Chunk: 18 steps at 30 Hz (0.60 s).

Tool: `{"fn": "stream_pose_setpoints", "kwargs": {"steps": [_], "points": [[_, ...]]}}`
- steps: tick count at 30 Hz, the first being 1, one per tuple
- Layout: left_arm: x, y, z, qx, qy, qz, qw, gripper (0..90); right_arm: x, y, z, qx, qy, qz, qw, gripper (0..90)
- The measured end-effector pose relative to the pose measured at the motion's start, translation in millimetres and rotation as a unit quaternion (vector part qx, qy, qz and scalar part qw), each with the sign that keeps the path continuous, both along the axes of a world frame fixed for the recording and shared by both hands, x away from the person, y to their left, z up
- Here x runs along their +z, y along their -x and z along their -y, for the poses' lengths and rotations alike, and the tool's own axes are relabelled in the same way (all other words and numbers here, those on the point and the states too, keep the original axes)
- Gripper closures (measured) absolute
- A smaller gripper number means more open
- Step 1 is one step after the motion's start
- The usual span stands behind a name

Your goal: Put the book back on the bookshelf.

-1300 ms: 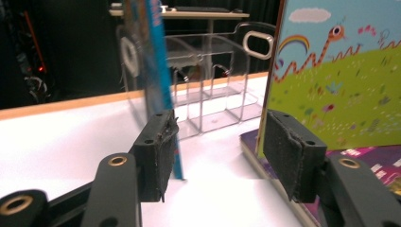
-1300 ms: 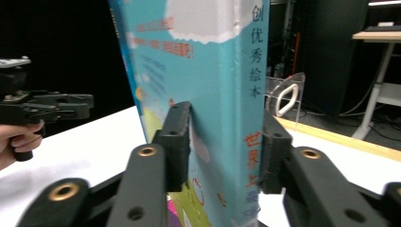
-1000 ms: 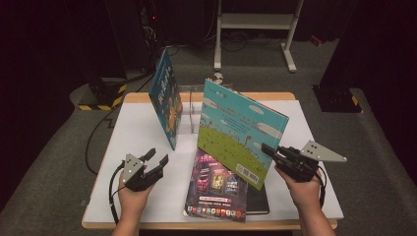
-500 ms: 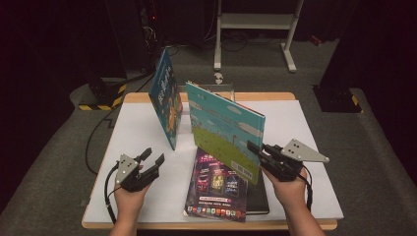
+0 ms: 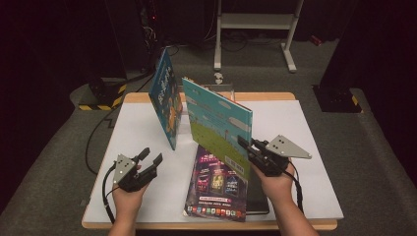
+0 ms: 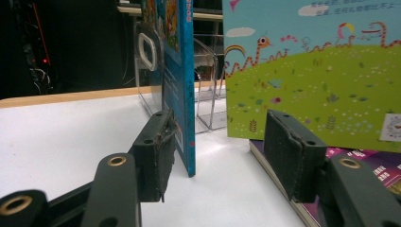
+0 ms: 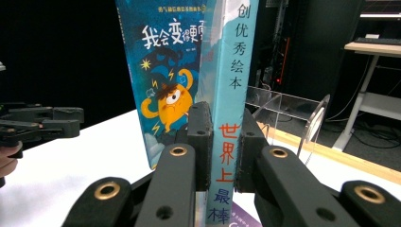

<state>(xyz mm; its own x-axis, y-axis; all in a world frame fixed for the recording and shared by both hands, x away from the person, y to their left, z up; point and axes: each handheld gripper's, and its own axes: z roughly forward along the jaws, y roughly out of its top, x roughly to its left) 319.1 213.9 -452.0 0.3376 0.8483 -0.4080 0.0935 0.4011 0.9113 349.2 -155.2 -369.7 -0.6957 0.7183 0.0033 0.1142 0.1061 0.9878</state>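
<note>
Between right hand-held gripper (image 7: 221, 142) pads, green picture book (image 7: 231, 104)

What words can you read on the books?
"我会变得更" – front cover of the dark blue monster book, cut off by the book in front.
"创优秀绘本" and "世界上最棒" – spine of the light blue book, held between the right gripper jaws.
Print on the purple book: too small to read.

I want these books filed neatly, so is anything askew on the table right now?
Yes: the dark blue book leans tilted instead of upright near the clear rack. The green picture book is off the table, pinched at its spine by the right gripper.
</note>
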Motion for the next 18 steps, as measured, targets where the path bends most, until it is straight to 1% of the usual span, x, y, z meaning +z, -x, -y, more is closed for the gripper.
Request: {"fn": "stream_pose_setpoints", "kwargs": {"steps": [8,13,15,18], "points": [[1.0,0.7,0.2,-0.003,0.004,0.000,1.0000,44.3,2.5,-4.0,-15.2,-0.007,0.013,0.003,0.9999,80.4],[2.0,1.5,0.8,-0.006,0.006,0.001,1.0000,44.3,3.4,-5.9,-24.2,-0.009,0.018,0.001,0.9998,80.4],[2.1,1.7,1.2,-0.007,0.004,0.002,1.0000,44.4,3.6,-6.6,-27.0,-0.010,0.019,0.000,0.9998,80.4],[3.1,2.0,2.2,-0.009,0.008,0.001,0.9999,44.5,4.2,-7.5,-30.2,-0.009,0.022,-0.002,0.9997,80.5]]}}
